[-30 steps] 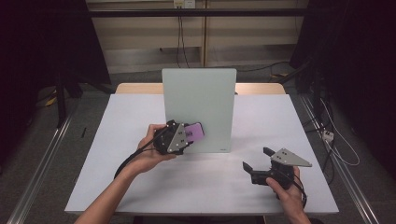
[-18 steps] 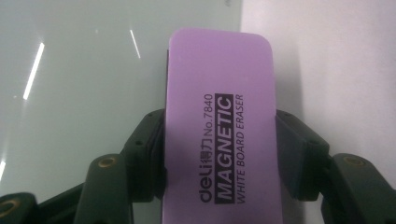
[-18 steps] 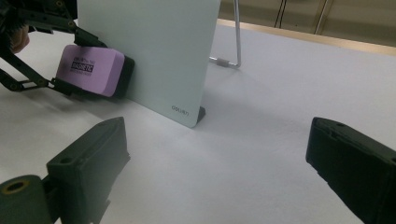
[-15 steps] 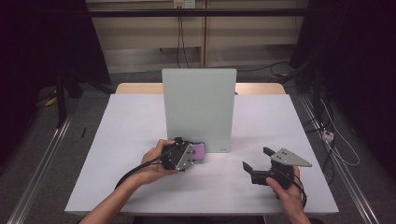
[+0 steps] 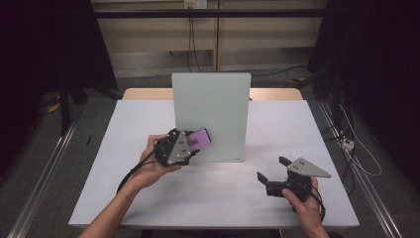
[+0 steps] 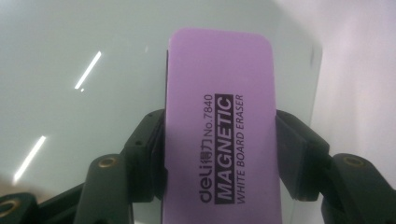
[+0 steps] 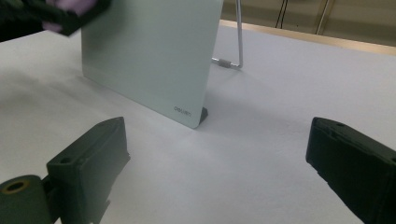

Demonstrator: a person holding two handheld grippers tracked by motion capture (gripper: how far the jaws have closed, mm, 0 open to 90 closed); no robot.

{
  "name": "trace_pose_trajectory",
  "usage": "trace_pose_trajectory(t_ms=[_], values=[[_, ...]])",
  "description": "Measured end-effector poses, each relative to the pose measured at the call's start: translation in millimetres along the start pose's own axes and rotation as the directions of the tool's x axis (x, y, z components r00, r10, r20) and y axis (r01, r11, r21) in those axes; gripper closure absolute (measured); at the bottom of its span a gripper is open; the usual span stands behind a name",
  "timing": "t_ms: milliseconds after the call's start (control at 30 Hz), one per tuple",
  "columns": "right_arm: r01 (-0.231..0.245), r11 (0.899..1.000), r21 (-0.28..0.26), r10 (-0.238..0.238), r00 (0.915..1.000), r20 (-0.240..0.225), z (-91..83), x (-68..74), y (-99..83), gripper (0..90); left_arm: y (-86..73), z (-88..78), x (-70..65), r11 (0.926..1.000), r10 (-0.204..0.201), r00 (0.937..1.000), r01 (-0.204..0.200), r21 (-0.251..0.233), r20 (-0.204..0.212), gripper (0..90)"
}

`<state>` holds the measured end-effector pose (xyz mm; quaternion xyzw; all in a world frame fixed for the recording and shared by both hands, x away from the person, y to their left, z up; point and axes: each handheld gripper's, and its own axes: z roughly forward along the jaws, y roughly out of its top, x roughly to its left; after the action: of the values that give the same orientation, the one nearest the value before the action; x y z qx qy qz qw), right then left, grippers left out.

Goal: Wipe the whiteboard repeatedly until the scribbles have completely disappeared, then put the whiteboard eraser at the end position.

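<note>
Clamping purple eraser [image 5: 200, 140], left gripper [image 5: 190, 147] holds it at whiteboard's [image 5: 210, 106] lower left face; right gripper [image 5: 273, 167] spread wide, empty, on near-right tabletop [image 5: 124, 148]. Left gripper view: pads [image 6: 149, 154] squeeze eraser [image 6: 219, 135] sides. Right gripper view: bare tabletop [image 7: 280, 93] between jaws, whiteboard [image 7: 149, 51] corner far left.

The board [image 5: 211, 116] looks like pale green glass, smooth and glossy enough to throw back streaks of ceiling light, and a thin bright metal rod [image 7: 239, 35] props it from behind. The eraser [image 6: 219, 135] is smooth, matt lilac plastic with crisp black print, and the left tongs [image 6: 219, 154] look like matt black plastic with small brass-coloured inserts. The counter [image 5: 129, 129] is a flat, matt white sheet edged in pale wood.
</note>
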<state>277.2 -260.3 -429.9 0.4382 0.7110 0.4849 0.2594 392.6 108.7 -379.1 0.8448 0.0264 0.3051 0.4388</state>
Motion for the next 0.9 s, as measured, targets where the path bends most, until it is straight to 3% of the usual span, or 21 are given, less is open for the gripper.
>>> trace_pose_trajectory(t_ms=[67, 200, 300, 433, 600, 767, 800, 900], values=[[0.007, 1.0, 0.0, -0.007, 1.0, 0.0, 0.4, 1.6, 0.3, 5.4, 3.4, -10.0, 6.4, 0.9984, -0.039, 0.9992, 0.039, -0.04, 0.003, 40.8], [0.009, 1.0, 0.002, -0.009, 1.0, -0.004, 2.2, 1.9, 0.7, 5.4, 6.7, -20.9, 13.2, 0.9943, -0.082, 0.9966, 0.082, -0.069, -0.005, 40.8], [0.004, 1.0, 0.003, -0.004, 1.0, -0.003, 2.3, 0.9, 0.5, 5.4, 7.4, -25.3, 16.2, 0.9914, -0.116, 0.9931, 0.117, -0.059, 0.013, 40.8], [0.007, 1.0, 0.0, -0.007, 1.0, -0.004, 0.6, 0.7, 0.2, 5.4, 7.9, -26.4, 15.0, 0.9874, -0.153, 0.9861, 0.155, -0.031, 0.066, 40.8], [0.003, 1.0, -0.005, -0.003, 1.0, -0.005, -1.5, -0.6, 0.0, 5.4, 8.3, -22.2, 5.2, 0.9868, -0.162, 0.9785, 0.16, 0.023, 0.128, 40.8], [0.002, 1.0, -0.005, -0.002, 1.0, 0.0, -2.7, -2.0, -0.3, 5.4, 8.5, -16.2, 0.9, 0.9823, -0.186, 0.9644, 0.179, 0.053, 0.188, 40.8], [-0.005, 1.0, -0.006, 0.005, 1.0, 0.003, -2.9, -1.8, -0.2, 5.4, 9.0, -15.8, 0.4, 0.9835, -0.179, 0.9643, 0.169, 0.064, 0.195, 40.8], [-0.002, 1.0, -0.004, 0.002, 1.0, 0.002, -1.7, -1.4, 0.2, 5.4, 9.8, -14.7, -2.6, 0.9798, -0.195, 0.9538, 0.179, 0.09, 0.229, 40.8]])
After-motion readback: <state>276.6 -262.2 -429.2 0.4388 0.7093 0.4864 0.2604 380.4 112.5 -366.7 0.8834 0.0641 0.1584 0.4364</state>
